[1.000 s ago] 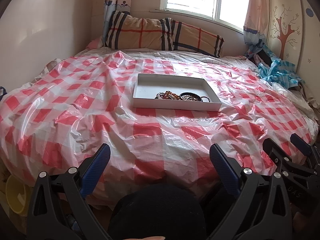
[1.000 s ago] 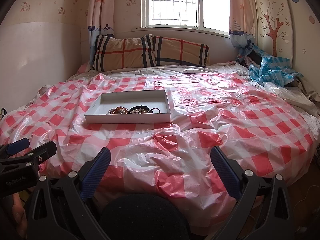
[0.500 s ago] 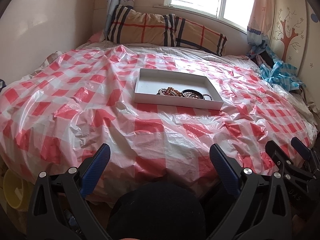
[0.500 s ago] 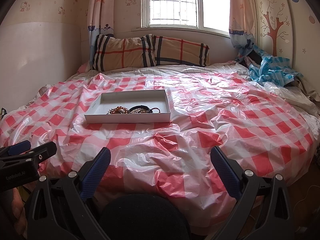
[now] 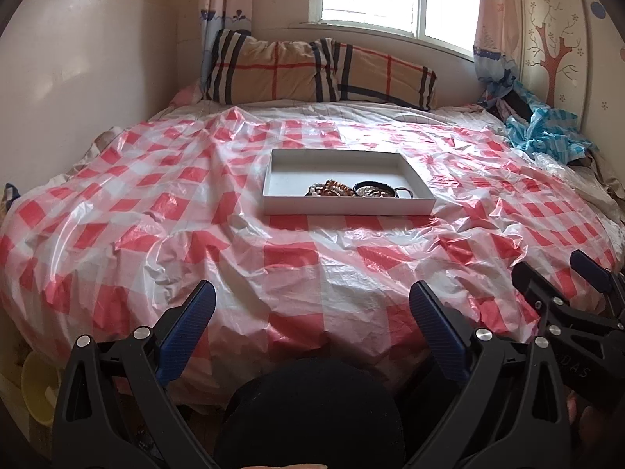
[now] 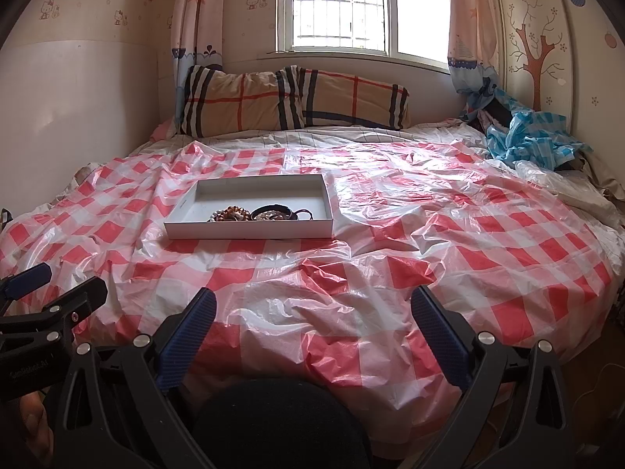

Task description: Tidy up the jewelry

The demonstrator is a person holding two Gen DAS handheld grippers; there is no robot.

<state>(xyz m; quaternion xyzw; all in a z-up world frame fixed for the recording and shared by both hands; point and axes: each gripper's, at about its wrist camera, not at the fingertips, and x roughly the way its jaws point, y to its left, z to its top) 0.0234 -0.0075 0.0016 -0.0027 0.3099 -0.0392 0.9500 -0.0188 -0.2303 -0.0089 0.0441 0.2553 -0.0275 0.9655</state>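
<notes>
Left gripper and right gripper: fingers wide, empty. Tray on sheet at 12 o'clock; jewelry heaped at its near edge, pieces probably bracelets.

Small bedroom lit by daylight from a barred window, patterned curtains hung at either side, bed covered with red-checked plastic sheet, two plaid pillows laid at the head, tree decal stuck on the right wall.
</notes>
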